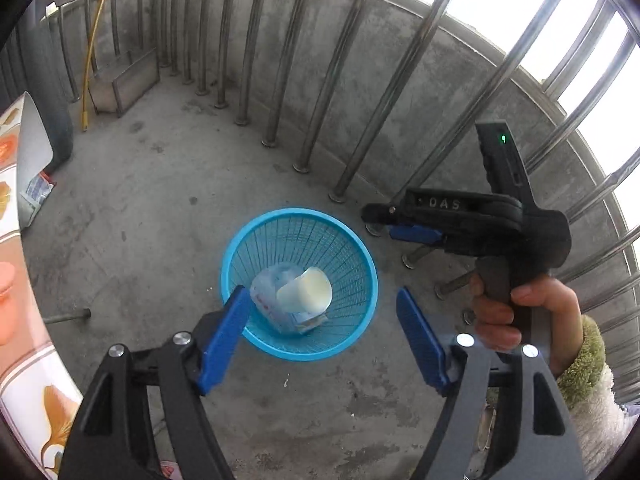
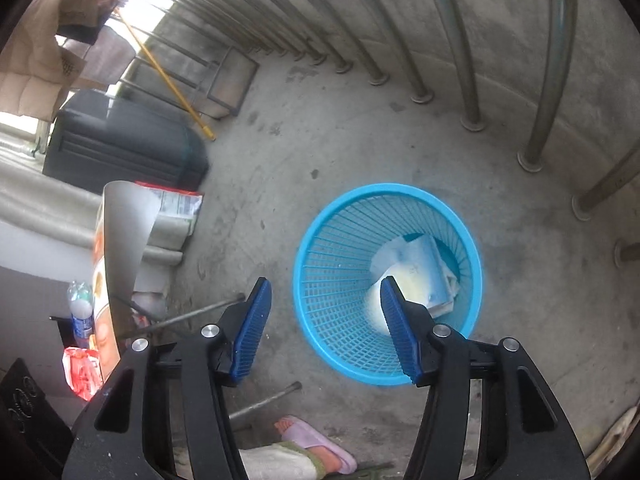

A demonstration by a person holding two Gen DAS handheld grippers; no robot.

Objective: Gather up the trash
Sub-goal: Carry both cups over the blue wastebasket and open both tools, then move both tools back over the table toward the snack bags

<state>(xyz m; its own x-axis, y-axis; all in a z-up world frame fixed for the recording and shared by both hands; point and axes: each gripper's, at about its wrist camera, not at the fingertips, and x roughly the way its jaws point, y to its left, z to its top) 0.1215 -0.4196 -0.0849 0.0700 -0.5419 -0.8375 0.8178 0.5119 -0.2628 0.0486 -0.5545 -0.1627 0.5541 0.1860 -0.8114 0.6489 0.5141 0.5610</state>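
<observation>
Basket: blue mesh trash basket [image 1: 298, 216] stands upright on the concrete floor [image 1: 160, 208], centre of left wrist view; centre-right in right wrist view [image 2: 332, 216].
Trash in basket: a pale cup [image 1: 306, 290] lies tilted on a clear plastic bottle [image 1: 272, 280], both inside at the bottom. Right wrist view shows crumpled white paper or packaging [image 2: 420, 264] in there too, prob. the same pile; can't tell apart, pic is soft.
Left gripper [image 1: 320, 332]: lower centre of its own view, jaws spread wide, nothing between the blue pads, above the basket's near rim.
Right gripper [image 2: 324, 328]: jaws apart, empty; right pad overlaps the basket's inside in the frame, left pad is over bare floor. In the left wrist view it shows at right, held by a hand [image 1: 520, 312] in a fuzzy green-and-white sleeve [image 1: 588, 376].
Other litter: printed wrapper [image 2: 176, 204] on the floor at left-centre of right wrist view; a water bottle [image 2: 82, 304] and a red packet [image 2: 82, 368] at lower left.
Surroundings: steel railing bars [image 1: 352, 60] across the top; yellow pole [image 2: 168, 76] leaning upper left; pink slipper [image 2: 316, 444] on a foot at bottom edge.
</observation>
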